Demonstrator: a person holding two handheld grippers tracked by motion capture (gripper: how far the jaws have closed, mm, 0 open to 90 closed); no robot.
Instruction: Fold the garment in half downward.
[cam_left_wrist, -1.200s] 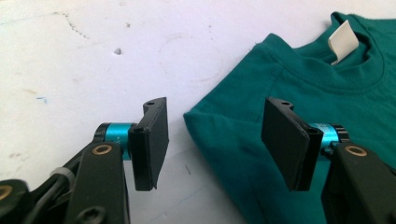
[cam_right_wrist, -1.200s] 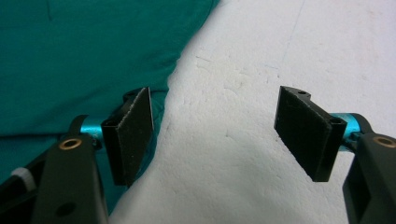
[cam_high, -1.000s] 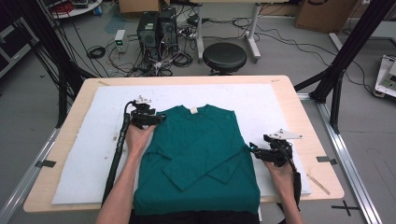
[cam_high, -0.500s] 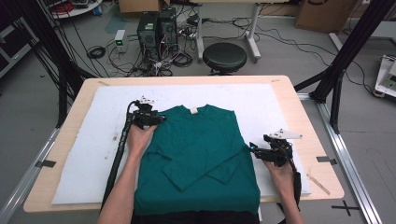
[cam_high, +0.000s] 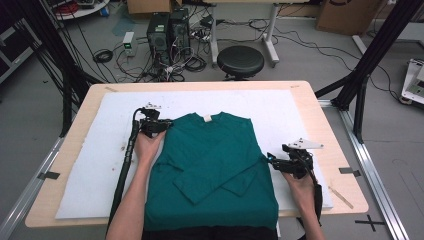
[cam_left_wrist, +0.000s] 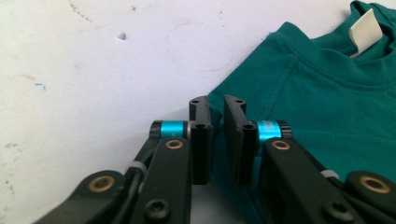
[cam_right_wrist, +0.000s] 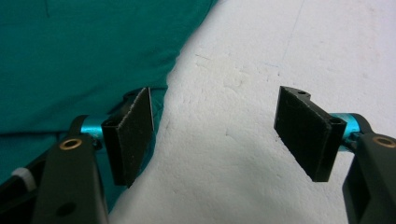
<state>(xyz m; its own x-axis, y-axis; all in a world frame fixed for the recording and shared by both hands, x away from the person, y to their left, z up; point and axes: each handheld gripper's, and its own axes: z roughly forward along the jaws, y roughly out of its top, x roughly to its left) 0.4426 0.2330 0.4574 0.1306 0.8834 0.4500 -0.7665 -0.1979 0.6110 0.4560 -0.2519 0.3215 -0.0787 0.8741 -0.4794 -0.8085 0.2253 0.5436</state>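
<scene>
The left claw (cam_high: 161, 125) sits at the shirt's (cam_high: 215, 165) shoulder corner on the person's left, and its jaws have just been closing: in the left gripper view they stand nearly together with the green hem edge caught in the narrow gap between them, so it looks pinched on the cloth, a grip that would suit lifting that corner for a fold. The shirt lies flat on the white mat (cam_high: 90, 165) that covers the wooden surface (cam_high: 320, 115), collar and its pale label (cam_left_wrist: 365, 27) pointing away from the person, both long sleeves already crossed inward over the chest, and its bottom hem hanging toward the near edge. It is a plain teal knit, soft and limp, with neat stitched seams at the neck and shoulder. The right claw (cam_high: 272, 161) waits at the shirt's right side edge, jaws spread wide and holding nothing; in the right gripper view one pad (cam_right_wrist: 133, 135) rests just at the cloth's border while the other hangs over bare mat, seemingly ready to bite the side hem.
</scene>
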